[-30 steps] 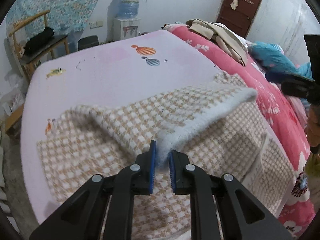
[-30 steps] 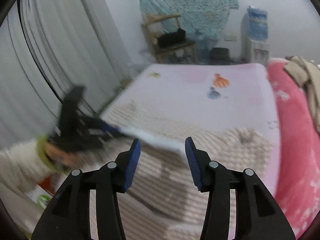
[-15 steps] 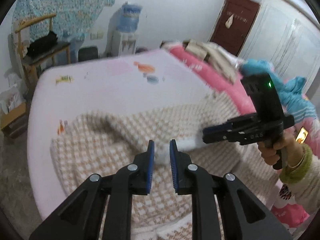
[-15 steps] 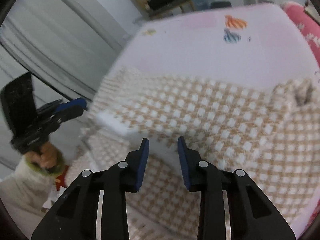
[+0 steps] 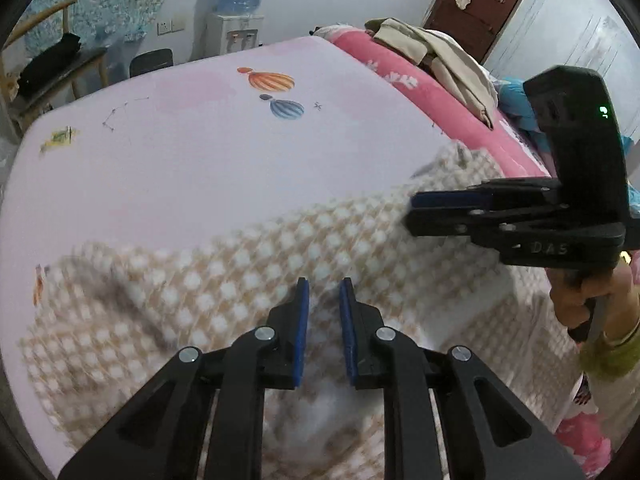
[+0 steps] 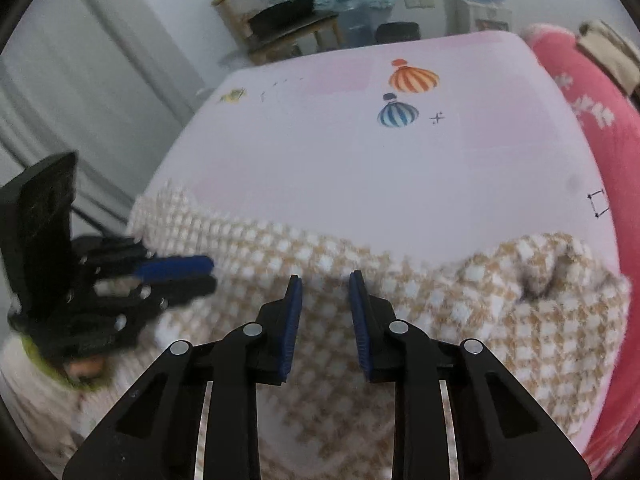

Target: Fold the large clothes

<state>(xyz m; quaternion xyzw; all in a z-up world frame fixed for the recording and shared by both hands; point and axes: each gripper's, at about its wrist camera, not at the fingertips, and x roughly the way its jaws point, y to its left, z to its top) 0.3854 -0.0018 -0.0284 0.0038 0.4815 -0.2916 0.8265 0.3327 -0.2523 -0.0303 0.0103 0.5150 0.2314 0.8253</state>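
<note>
Pink sheeting covers the bed (image 5: 192,168), on whose near part the checked garment (image 5: 224,280) is spread. A brown door (image 5: 480,4) is shown only by the left wrist view, grey curtains (image 6: 80,80) only by the right. Two balloon prints and two tongs are counted. The left tongs (image 5: 323,300) are clamped on the garment's white edge. The right tongs (image 6: 325,296) are closing, with cloth between the pads, though a firm grip cannot be told. Since the earlier frames the lifted fold has been lowered.
</note>
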